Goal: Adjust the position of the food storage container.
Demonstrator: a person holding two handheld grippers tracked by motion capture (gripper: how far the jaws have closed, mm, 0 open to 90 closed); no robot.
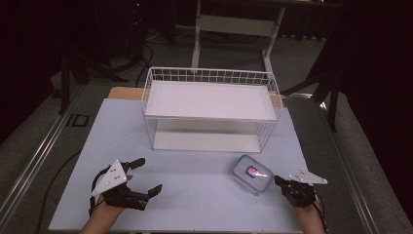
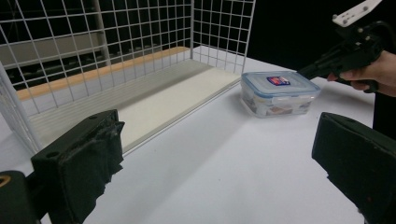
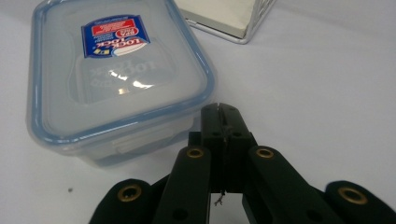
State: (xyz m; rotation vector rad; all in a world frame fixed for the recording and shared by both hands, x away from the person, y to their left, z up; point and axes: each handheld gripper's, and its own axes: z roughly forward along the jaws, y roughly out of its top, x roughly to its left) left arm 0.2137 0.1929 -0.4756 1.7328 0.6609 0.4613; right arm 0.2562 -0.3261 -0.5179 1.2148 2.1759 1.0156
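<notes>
A clear plastic box with a blue-rimmed lid and a red-and-blue label (image 1: 252, 174) (image 2: 280, 92) (image 3: 116, 79) lies on the pale table, right of centre near the front. My right gripper (image 1: 278, 181) (image 3: 219, 112) is shut with nothing in it, its tips just beside the box's near right side; the left gripper view shows that right gripper (image 2: 306, 72) from across the table in a hand. My left gripper (image 1: 148, 175) (image 2: 217, 163) stands wide open at the front left, pointed at the box and well apart from it.
A white wire rack (image 1: 209, 75) (image 2: 140, 28) (image 3: 243, 32) with a white board on top and another at its base stands at the table's middle back. The table (image 1: 195, 200) is bare between the two grippers. A dark floor and a desk frame (image 1: 234, 24) lie beyond.
</notes>
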